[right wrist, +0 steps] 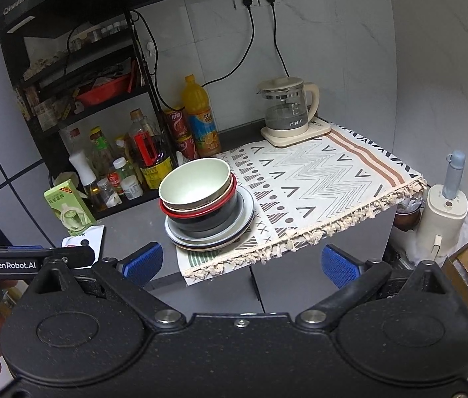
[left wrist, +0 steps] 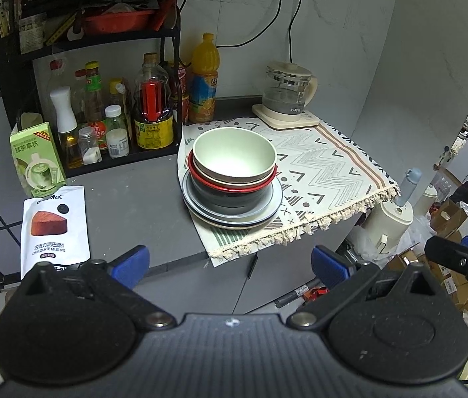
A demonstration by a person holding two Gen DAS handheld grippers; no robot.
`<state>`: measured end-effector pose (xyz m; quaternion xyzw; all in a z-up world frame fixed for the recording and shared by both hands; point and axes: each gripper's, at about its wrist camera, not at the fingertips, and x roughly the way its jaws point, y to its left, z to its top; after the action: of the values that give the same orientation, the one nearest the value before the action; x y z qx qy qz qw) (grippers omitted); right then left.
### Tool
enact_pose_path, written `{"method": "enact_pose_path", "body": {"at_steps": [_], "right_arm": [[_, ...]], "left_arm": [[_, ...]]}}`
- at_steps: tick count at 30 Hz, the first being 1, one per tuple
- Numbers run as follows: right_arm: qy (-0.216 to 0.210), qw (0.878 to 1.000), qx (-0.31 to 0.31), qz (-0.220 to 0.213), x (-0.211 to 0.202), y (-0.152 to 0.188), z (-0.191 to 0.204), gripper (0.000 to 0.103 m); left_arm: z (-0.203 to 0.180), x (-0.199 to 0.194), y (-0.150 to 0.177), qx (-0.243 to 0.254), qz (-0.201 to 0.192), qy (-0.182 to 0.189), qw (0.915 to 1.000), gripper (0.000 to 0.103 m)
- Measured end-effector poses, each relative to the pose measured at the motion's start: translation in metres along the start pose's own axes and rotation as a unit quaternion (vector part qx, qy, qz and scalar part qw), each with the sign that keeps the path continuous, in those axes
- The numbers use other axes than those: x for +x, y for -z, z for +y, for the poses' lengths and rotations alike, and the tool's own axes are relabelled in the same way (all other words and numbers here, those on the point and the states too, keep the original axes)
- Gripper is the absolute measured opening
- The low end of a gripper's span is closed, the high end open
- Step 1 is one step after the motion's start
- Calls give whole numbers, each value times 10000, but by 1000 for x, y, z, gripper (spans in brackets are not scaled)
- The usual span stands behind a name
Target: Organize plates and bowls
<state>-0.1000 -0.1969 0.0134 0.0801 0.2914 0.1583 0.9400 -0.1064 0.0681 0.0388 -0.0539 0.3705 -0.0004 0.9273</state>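
While both grippers, left gripper [left wrist: 230, 267] & right gripper [right wrist: 242, 263], hang w/ jaws apart short of counter, bowl stack [left wrist: 234, 169] sits on plates [left wrist: 234, 212] at cloth's [left wrist: 327, 165] left edge; prob rigid, slick, breakable, so pinch top bowl's [right wrist: 195, 185] rim.

Your left gripper [left wrist: 230, 265] and right gripper [right wrist: 242, 265]: matte black textured bodies, silver pivot screws, blue ribbed pads [right wrist: 337, 263], white "GenRobot.AI" marking at the right view's left edge.

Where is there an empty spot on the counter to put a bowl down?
The patterned cloth is bare between the stack of plates and bowls and the kettle, out to its fringed edge. A smaller bare grey patch lies between the stack and the snack bag. By the bottles on the rack it is crowded.
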Motion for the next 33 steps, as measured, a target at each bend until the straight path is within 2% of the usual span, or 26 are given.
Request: {"method": "enact_pose_path", "body": {"at_steps": [33], "right_arm": [[-42, 9996, -60, 256, 6, 4, 3, 103]], "left_arm": [[1, -2, 4, -93, 130, -48, 9999, 103]]}}
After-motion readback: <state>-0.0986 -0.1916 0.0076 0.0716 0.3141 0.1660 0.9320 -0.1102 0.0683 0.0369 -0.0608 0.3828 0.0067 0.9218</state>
